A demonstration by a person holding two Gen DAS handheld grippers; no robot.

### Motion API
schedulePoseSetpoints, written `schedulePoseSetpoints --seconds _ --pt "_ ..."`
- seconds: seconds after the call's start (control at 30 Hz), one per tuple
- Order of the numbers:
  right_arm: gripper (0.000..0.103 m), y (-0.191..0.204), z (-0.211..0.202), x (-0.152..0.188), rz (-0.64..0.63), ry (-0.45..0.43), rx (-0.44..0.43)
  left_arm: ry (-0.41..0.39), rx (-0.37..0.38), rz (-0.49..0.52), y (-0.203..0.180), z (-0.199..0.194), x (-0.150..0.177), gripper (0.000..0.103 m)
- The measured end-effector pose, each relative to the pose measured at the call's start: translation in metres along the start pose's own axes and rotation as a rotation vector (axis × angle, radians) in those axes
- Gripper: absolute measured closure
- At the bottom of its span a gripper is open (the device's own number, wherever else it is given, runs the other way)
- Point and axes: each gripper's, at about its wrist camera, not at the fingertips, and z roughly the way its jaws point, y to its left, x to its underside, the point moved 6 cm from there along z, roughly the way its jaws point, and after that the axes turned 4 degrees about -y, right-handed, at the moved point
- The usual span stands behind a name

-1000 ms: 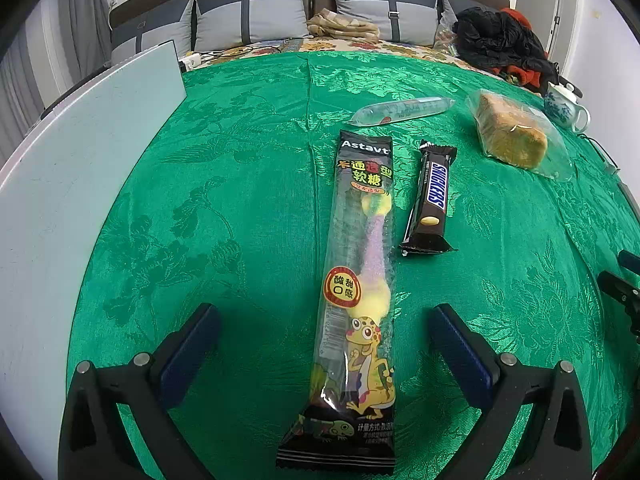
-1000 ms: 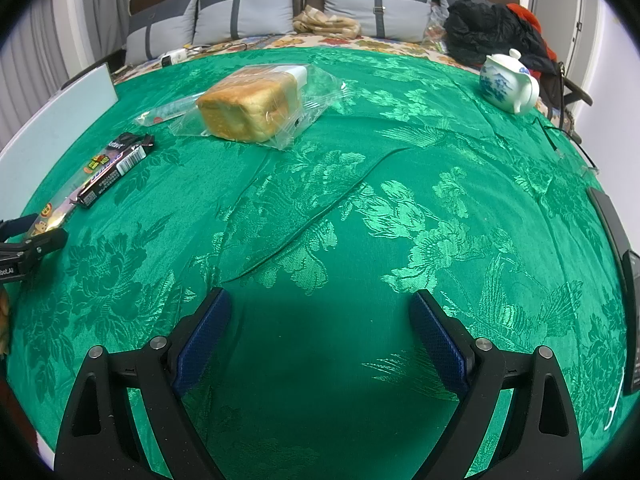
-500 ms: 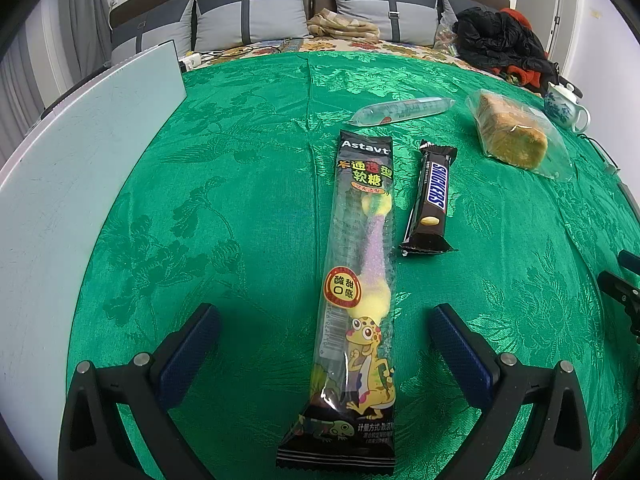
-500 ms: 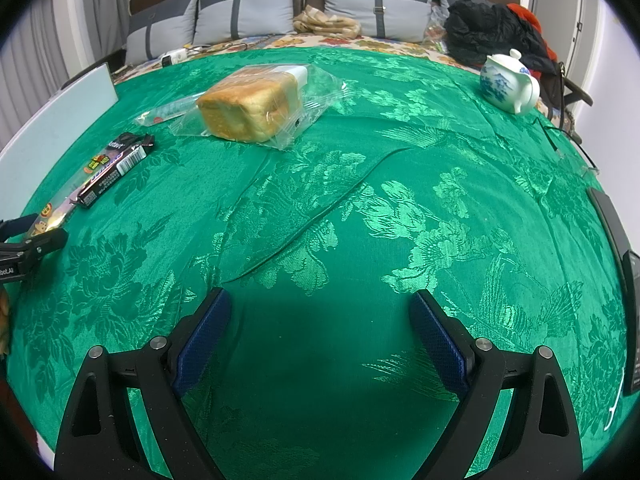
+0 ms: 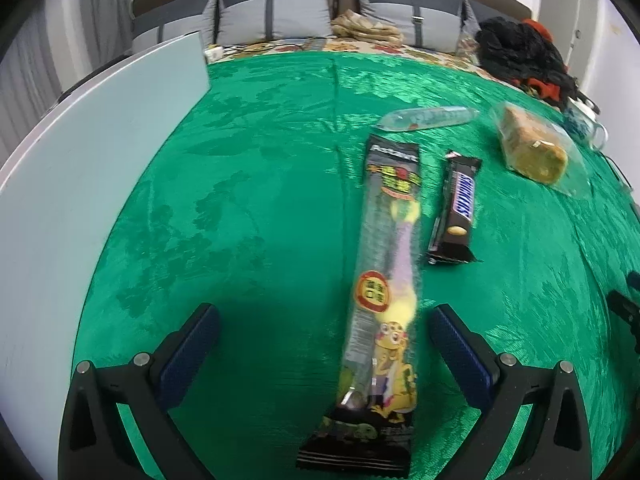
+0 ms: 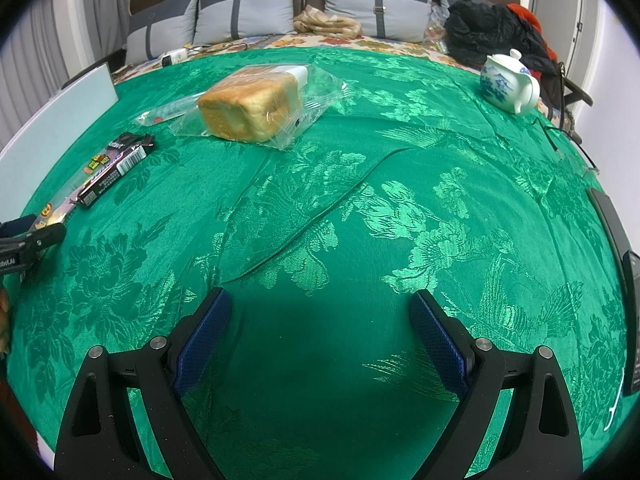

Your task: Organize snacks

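Observation:
A long gummy candy pack (image 5: 384, 292) lies lengthwise on the green cloth, its near end between the fingers of my open left gripper (image 5: 324, 336), closer to the right finger. Right of it lies a Snickers bar (image 5: 456, 208). Beyond them rest a clear tube-shaped packet (image 5: 428, 118) and a bagged bread loaf (image 5: 532, 148). In the right wrist view my right gripper (image 6: 320, 332) stands open over bare cloth, with the bread loaf (image 6: 252, 104) far ahead to the left, and the candy pack (image 6: 60, 204) and Snickers bar (image 6: 112, 176) at the left edge.
A pale board (image 5: 80, 184) lies along the left side of the cloth. A blue-and-white teapot (image 6: 508, 84) stands at the far right. Dark flat devices (image 6: 616, 232) lie at the right edge. Grey pillows (image 6: 248, 12) and dark clothing (image 6: 488, 32) are behind the table.
The left wrist view has shifted leftwards and is motion-blurred; the candy pack now sits nearer the right finger. The right gripper has not moved.

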Motion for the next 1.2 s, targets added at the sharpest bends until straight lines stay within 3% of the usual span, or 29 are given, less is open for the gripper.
schedulePoseSetpoints --seconds 1.2 --pt "0.009 0.0001 0.0001 0.0002 0.0 -0.001 0.0 0.0 -0.01 -0.009 0.0012 0.0011 -0.0001 0.0"
